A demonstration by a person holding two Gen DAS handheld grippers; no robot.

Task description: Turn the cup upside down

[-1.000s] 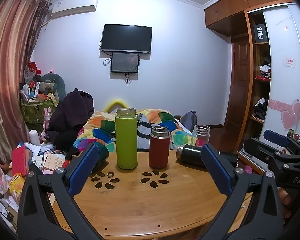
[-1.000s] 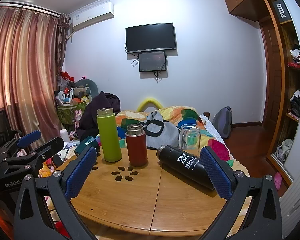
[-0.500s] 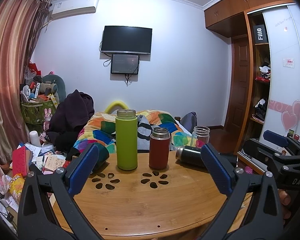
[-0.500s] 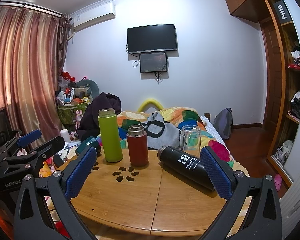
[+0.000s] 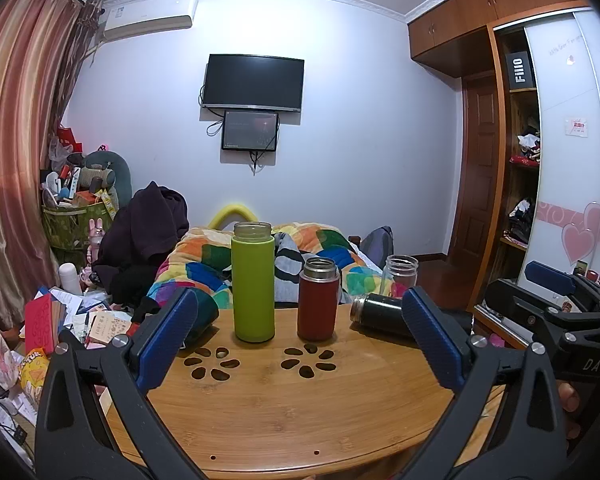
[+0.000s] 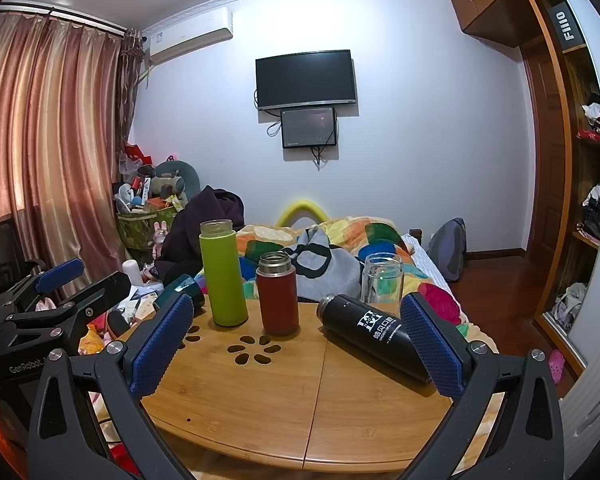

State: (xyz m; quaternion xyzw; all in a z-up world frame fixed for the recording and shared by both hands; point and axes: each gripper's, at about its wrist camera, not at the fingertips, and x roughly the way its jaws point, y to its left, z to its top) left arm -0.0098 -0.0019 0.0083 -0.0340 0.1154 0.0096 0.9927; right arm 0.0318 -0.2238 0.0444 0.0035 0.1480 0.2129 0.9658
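Note:
On the round wooden table [image 5: 284, 408] [image 6: 300, 404] a tall green cup [image 5: 253, 282] [image 6: 223, 274] and a short red cup [image 5: 318, 305] [image 6: 277, 293] stand upright with open tops. A clear glass cup [image 5: 401, 273] [image 6: 381, 278] stands behind. A black bottle [image 5: 380, 314] [image 6: 370, 330] lies on its side at the right. A dark teal cup [image 5: 206, 312] [image 6: 182, 290] lies at the left edge. My left gripper [image 5: 300, 338] and my right gripper [image 6: 296, 346] are both open and empty, held before the table's near edge.
A bed with a colourful quilt [image 5: 320, 248] lies behind the table. Clutter and papers [image 5: 72, 312] cover the floor at the left. A wardrobe [image 5: 560, 180] stands at the right. The other gripper shows at each view's edge [image 5: 560, 304] [image 6: 48, 304].
Both views have shifted very slightly; the objects on the table have not moved and both grippers stay open.

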